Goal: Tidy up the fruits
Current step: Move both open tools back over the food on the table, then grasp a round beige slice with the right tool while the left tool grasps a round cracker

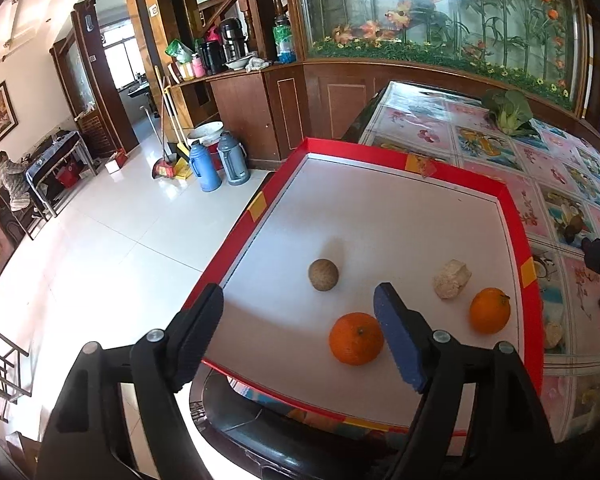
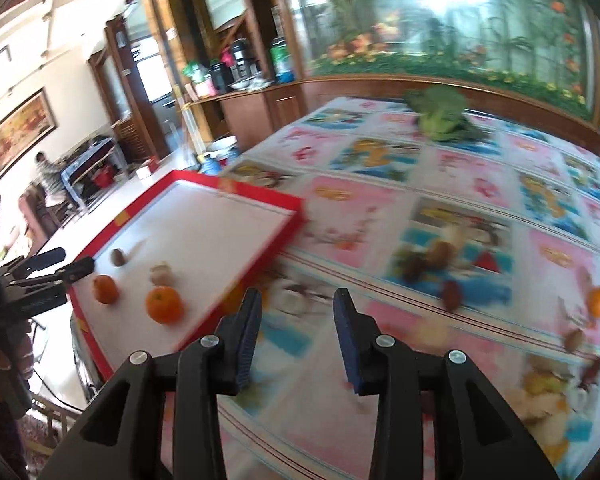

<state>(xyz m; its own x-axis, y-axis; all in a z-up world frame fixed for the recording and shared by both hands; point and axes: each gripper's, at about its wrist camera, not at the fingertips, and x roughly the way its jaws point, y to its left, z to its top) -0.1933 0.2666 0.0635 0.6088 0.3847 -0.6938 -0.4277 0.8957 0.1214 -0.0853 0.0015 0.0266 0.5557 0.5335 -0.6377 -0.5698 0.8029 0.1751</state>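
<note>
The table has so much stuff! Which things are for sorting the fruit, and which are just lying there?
For the job: red tray; two oranges in it; brown round fruit; loose orange on the tablecloth.

Just lying about: leafy greens; thermos flasks; broom.

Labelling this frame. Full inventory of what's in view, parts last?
tray: 1, red rim, white floor, at the table's left edge
oranges: 2 in the tray, orange; a third on the tablecloth far right
brown round fruit: 1, in the tray
pale lumpy piece: 1, cream, in the tray
leafy vegetable: 1, green, far end of the table
small dark fruits: several, blurred, on the tablecloth
thermos flasks: 2, blue and grey, on the floor
left gripper: open, over the tray's near edge, empty
right gripper: open, over the tablecloth, empty
</note>
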